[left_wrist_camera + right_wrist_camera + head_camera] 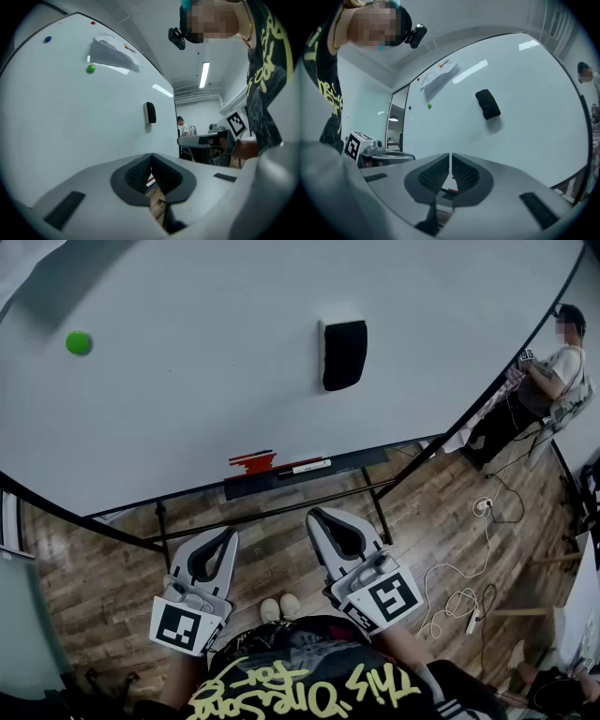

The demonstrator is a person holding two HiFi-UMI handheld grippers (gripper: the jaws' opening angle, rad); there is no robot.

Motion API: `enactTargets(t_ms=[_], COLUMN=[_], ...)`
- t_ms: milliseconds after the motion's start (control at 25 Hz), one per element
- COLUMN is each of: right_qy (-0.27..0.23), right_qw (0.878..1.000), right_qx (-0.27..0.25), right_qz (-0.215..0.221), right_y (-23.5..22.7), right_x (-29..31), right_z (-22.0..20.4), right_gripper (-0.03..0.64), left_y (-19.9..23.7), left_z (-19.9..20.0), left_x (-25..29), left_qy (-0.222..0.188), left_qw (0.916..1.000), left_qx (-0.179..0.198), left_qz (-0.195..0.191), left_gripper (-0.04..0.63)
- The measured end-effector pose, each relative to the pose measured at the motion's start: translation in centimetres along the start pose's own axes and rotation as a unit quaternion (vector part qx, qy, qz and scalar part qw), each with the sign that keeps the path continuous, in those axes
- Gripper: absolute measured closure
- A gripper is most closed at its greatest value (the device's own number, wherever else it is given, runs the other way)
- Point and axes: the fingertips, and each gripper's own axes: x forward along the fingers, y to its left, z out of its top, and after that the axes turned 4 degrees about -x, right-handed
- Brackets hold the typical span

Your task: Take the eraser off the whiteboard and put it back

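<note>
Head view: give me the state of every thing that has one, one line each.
eraser: stuck on the whiteboard, untouched
left gripper: shut, empty, below the board
right gripper: shut, empty, apart from the eraser
green magnet: stuck on the board
marker: lying flat on the tray
</note>
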Motion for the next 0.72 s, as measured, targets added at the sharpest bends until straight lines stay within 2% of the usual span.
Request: enactTargets(t_ms=[240,360,720], right_qy=[-0.015,-0.026,-0.047], right_qw=[1.000,0.999,0.996], right_qx=[-0.015,-0.020,-0.058], right_qz=[-0.017,-0.017,-0.055], right_y=[-1.5,-2.5,-6.2], right_x=[0.4,0.9,1.9], right_z=[1.5,2.6,5.8], right_gripper=[0.600,0.499,0.422], left_y=[0.4,0.7,1.2], left_z=[-0.4,-0.6,-1.0], left_x=[-0.9,-1.2,-2.5], left_qy=[0.004,0.006,0.012], left_qw=[0.9998,0.9996,0.9984], left_qx=[-0.002,-0.003,-0.006], left_qz=[0.018,0.028,0.055], left_gripper=[0.588,0.588,0.588])
